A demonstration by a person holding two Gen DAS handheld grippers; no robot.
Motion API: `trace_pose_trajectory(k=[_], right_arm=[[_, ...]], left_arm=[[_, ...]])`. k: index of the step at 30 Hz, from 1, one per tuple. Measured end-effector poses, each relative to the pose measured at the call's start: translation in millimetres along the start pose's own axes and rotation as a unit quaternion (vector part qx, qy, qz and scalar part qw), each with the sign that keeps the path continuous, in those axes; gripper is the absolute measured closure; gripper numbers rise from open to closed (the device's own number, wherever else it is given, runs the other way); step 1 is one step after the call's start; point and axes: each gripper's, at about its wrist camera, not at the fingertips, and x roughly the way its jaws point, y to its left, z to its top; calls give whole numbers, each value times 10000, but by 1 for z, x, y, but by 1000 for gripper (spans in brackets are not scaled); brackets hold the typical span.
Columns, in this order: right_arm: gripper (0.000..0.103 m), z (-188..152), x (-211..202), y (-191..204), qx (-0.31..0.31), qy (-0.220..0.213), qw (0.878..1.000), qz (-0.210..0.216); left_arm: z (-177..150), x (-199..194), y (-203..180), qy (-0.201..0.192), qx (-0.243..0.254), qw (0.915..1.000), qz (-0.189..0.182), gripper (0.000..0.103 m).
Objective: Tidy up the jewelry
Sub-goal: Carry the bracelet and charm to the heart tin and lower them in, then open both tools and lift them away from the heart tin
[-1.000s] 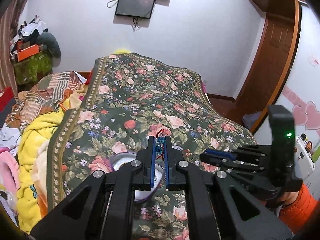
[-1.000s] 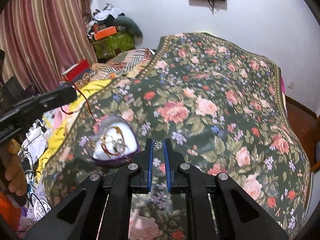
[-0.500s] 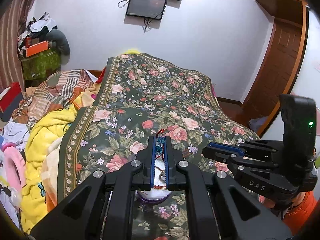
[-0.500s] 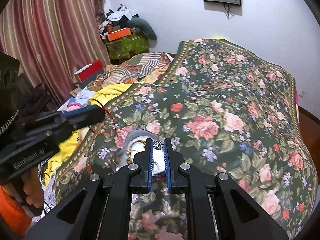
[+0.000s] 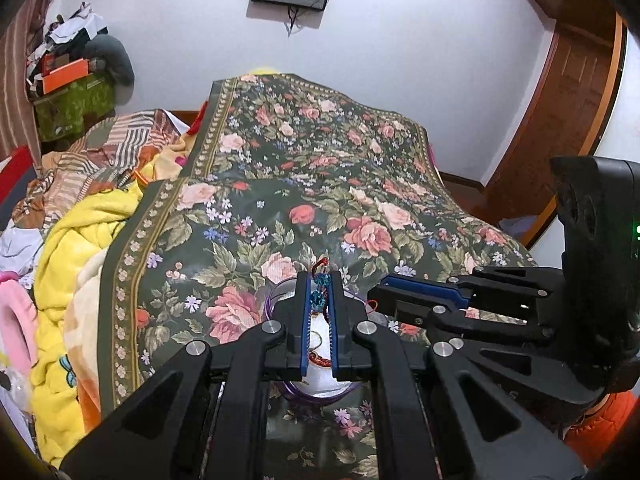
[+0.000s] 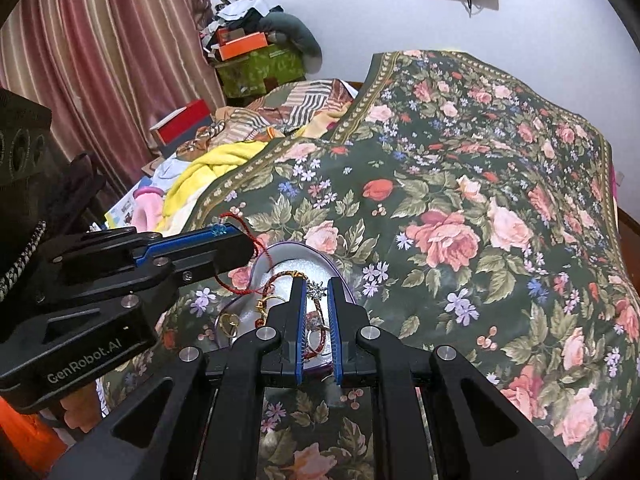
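Jewelry had gathered over the heart-shaped dish [image 6: 262, 268] on the floral bedspread [image 6: 460, 208]: a second before, both my tongs hung farther from it, so the drop seemed near. Inside lay gold pieces [image 6: 228, 322]. My left tongs [image 5: 319, 292] were clamped on the red cord bracelet [image 6: 240, 284]; my right tongs [image 6: 317, 292] pinched, I think, a silver star charm [image 6: 317, 290].

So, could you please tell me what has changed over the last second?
Both grippers have moved in over the heart-shaped jewelry box. The left gripper stays shut on the red cord bracelet, which now hangs into the box. The right gripper still pinches the silver star charm, now above the box. The floral bedspread is unchanged.
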Motion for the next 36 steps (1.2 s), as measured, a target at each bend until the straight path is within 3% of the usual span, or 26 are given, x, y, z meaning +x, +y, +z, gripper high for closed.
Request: trace_pose_trajectory(k=[17,21,25,36], right_arm=[[93,-5,16,12,-331,199,9992,-95],[80,-6,11,15,-408,171,9988,-196],[62,-7,4,16,-413,24,9986,-341],[60,-6,-20,13,-293,-191,9984,-448]], left_arm=[[-5,27,14,336,-120,9994,-9,97],[-6,23,15,314,-119,9994,64,93],[-7,16,15,256,-80,9994,228,75],[-6,-10,10,72,3,9992,400,66]])
